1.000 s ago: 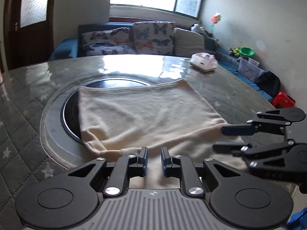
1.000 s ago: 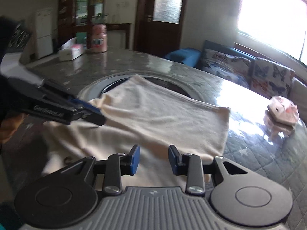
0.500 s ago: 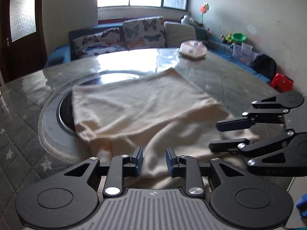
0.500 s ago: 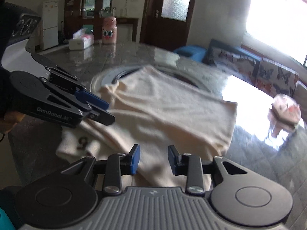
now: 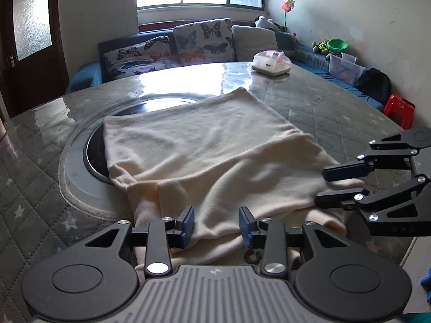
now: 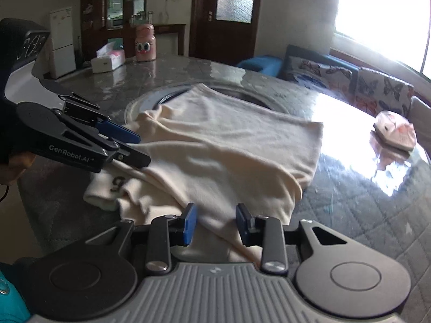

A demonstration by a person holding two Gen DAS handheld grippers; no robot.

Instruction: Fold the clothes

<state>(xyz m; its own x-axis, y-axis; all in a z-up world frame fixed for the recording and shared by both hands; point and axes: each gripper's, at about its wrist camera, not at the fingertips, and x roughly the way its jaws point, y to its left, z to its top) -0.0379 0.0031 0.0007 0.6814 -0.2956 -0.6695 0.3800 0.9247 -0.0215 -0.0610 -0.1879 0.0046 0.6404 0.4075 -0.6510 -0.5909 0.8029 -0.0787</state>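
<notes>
Cream garment (image 5: 204,156) lies spread on the worktop (image 5: 317,102), its far end covering the round inset ring (image 5: 78,167). Left gripper (image 5: 216,224) and right gripper (image 6: 215,223) hover over its near edge, jaws wide, holding nothing.

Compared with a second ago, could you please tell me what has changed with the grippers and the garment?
Both grippers have drawn back toward the near table edge and opened wider: the left gripper and right gripper now stand open over the cream garment, holding nothing. Its near edge is more bunched, with a printed mark now exposed. The far part of the garment, the table and the tissue pack stayed put.
</notes>
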